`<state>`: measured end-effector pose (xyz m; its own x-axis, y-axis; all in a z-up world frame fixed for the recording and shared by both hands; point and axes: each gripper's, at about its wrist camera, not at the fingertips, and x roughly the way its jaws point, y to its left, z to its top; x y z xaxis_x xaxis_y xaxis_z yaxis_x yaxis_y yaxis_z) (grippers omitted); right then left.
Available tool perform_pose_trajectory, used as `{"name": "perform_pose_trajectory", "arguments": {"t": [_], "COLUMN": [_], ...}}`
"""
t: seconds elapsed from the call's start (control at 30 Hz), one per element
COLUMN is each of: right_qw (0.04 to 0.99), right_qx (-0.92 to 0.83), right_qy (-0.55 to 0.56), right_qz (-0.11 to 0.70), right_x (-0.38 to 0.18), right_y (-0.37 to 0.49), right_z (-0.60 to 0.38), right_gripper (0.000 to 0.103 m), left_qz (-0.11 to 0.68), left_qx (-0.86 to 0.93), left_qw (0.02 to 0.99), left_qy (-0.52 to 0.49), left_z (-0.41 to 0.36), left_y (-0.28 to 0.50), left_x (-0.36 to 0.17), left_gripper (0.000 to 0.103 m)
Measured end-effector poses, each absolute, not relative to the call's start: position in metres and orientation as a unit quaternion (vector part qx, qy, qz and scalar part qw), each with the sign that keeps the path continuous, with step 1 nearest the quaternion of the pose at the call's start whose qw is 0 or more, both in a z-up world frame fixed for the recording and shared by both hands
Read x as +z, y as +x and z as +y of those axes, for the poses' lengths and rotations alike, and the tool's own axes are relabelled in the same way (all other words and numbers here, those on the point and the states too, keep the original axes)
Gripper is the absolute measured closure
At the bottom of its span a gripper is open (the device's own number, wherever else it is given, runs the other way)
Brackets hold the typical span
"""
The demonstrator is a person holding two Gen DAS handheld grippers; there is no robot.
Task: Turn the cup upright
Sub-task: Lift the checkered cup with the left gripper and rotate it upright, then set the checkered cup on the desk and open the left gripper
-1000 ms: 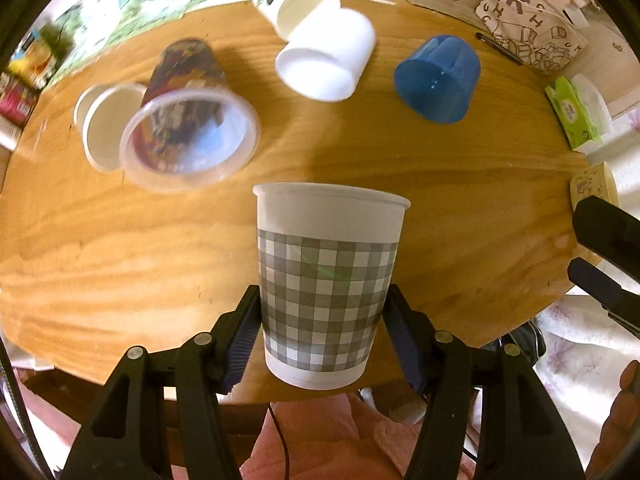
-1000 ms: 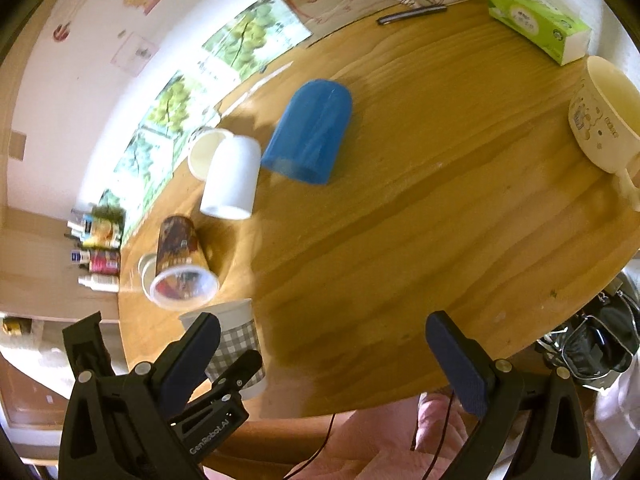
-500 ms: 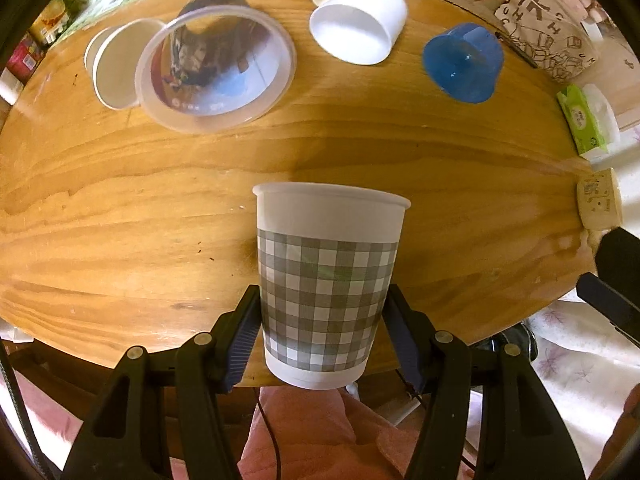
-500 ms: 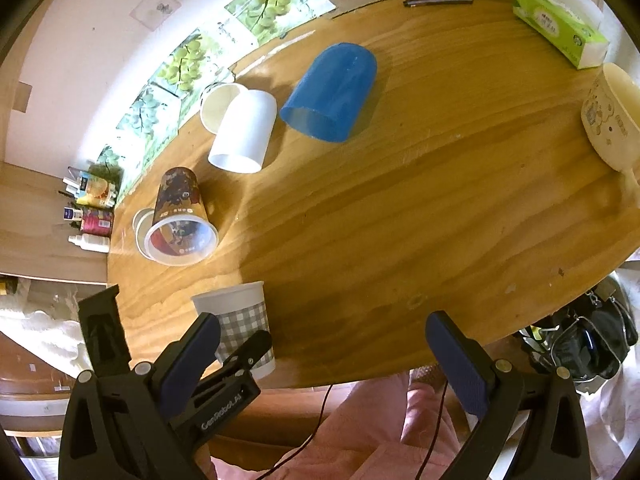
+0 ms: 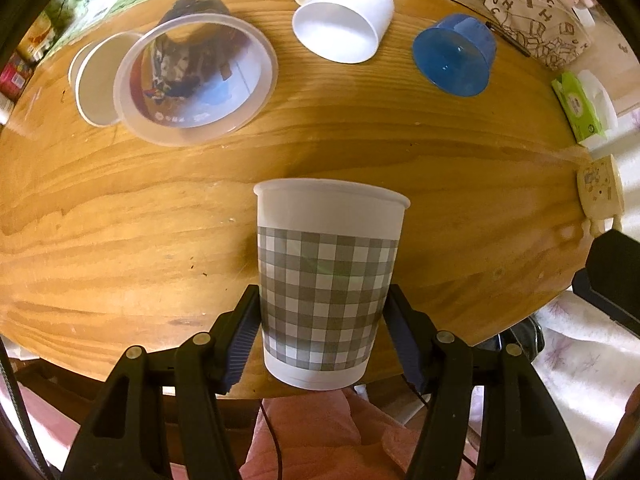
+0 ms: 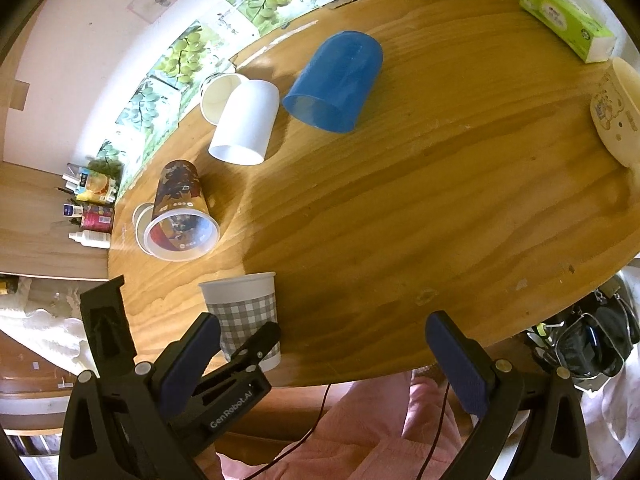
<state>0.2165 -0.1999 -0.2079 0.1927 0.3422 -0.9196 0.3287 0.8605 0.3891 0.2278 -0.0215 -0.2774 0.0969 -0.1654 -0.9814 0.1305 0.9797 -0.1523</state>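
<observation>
Left wrist view: checked paper cup (image 5: 326, 280), upright, rim uppermost, is clamped between the pads of the left tool (image 5: 322, 338) at lower centre, at the near edge of the desk (image 5: 460, 152). Clear printed cup (image 5: 196, 80), white cup (image 5: 344, 20) and blue cup (image 5: 454, 56) are seen lying on their sides along the top.

Right wrist view: right tool (image 6: 320, 364) is held wide open at the bottom, nothing between its fingers. The checked paper cup (image 6: 244, 312) is seen at lower left.
</observation>
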Motion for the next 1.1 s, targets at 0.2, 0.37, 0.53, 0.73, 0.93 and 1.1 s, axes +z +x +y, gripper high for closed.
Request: {"name": "perform_pose_trajectory", "arguments": {"t": [0.2, 0.37, 0.53, 0.73, 0.93, 1.1], "right_qw": [0.722, 0.718, 0.711, 0.716, 0.721, 0.720], "right_qx": [0.011, 0.017, 0.026, 0.037, 0.045, 0.052], "right_qy": [0.270, 0.279, 0.285, 0.290, 0.294, 0.299], "right_qz": [0.637, 0.638, 0.642, 0.634, 0.626, 0.624], "right_x": [-0.210, -0.212, -0.212, -0.205, -0.199, -0.199], "right_y": [0.216, 0.214, 0.213, 0.207, 0.195, 0.184], "right_z": [-0.202, -0.205, -0.207, -0.209, -0.212, -0.216], "right_gripper": [0.000, 0.000, 0.000, 0.000, 0.000, 0.000], "left_qz": [0.671, 0.667, 0.665, 0.656, 0.644, 0.623], "left_qx": [-0.107, -0.108, -0.118, -0.119, -0.116, -0.115], "left_qw": [0.734, 0.737, 0.737, 0.745, 0.755, 0.773], "left_qy": [-0.013, -0.013, -0.021, -0.027, -0.029, -0.034], "left_z": [-0.025, -0.025, -0.027, -0.025, -0.020, -0.018], "left_y": [0.229, 0.228, 0.224, 0.213, 0.195, 0.177], "left_x": [-0.278, -0.275, -0.270, -0.259, -0.249, -0.234], "left_gripper": [0.036, 0.029, 0.026, 0.024, 0.024, 0.024]}}
